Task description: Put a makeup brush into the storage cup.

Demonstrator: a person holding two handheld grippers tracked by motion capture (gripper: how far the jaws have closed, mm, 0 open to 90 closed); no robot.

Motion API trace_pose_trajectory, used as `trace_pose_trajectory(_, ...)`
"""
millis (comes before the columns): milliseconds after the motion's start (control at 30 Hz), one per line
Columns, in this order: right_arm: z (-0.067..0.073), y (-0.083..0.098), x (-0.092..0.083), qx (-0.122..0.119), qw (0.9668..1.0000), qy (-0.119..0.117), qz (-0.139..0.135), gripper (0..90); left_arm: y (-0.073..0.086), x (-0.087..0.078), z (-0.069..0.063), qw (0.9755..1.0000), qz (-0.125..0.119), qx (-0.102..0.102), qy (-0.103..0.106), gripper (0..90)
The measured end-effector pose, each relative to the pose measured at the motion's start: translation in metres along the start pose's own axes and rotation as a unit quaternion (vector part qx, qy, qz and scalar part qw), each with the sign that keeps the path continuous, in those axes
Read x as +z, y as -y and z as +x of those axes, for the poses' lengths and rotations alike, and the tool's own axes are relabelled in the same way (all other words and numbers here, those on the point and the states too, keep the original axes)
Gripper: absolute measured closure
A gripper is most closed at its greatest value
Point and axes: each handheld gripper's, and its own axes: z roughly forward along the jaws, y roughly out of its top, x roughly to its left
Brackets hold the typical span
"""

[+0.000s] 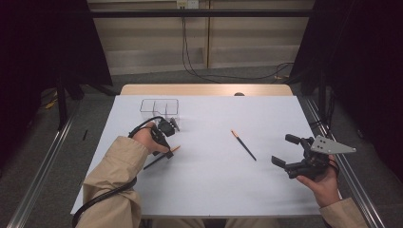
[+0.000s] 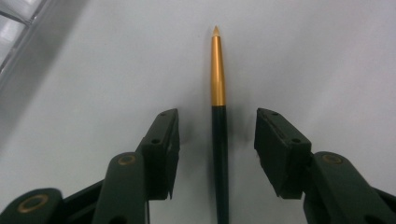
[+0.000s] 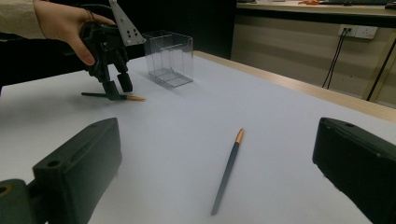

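A dark pen with a gold end (image 2: 220, 140) lies on the white table (image 1: 209, 180) at the left, its gold tip (image 1: 176, 148) pointing right. My left gripper (image 2: 217, 114) points down over it, one jaw on each side of the dark barrel with a small gap on both sides, so it stands open around the pen. The right gripper view also catches the left gripper (image 3: 116, 91) standing over this pen (image 3: 135, 98). A second, similar pen (image 1: 244, 145) lies mid-table. My right gripper (image 1: 282, 149) hovers at the right edge, wide open and holding nothing, facing that pen (image 3: 228, 170).
A clear plastic box with compartments (image 1: 159, 107) stands at the back left, just beyond the left gripper, and it is also seen from the right gripper (image 3: 169, 58). A wooden strip runs along the table's far edge (image 1: 204, 89). Metal rails flank both sides.
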Motion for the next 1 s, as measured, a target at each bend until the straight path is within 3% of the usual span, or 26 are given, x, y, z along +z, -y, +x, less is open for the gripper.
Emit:
trace_pose_trajectory(167, 0.0, 0.0, 0.0, 0.0, 1.0, 0.0, 0.002, 0.8, -0.001, 0.001, -0.001, 0.9999, -0.001, -0.01, 0.005, 56.0)
trace_pose_trajectory(367, 0.0, 0.0, 0.0, 0.002, 1.0, 0.0, 0.002, 0.7, -0.003, 0.002, 0.0, 0.9998, 0.014, -0.01, 0.01, 64.2)
trace_pose_trajectory(767, 0.0, 0.0, 0.0, 0.001, 1.0, 0.0, 0.001, 0.8, -0.009, 0.003, 0.0, 0.9992, 0.036, -0.01, -0.017, 79.2)
trace_pose_trajectory(1000, 0.0, 0.0, 0.001, 0.0, 1.0, 0.0, 0.002, 0.7, -0.011, 0.004, 0.0, 0.9988, 0.043, -0.014, -0.017, 83.1)
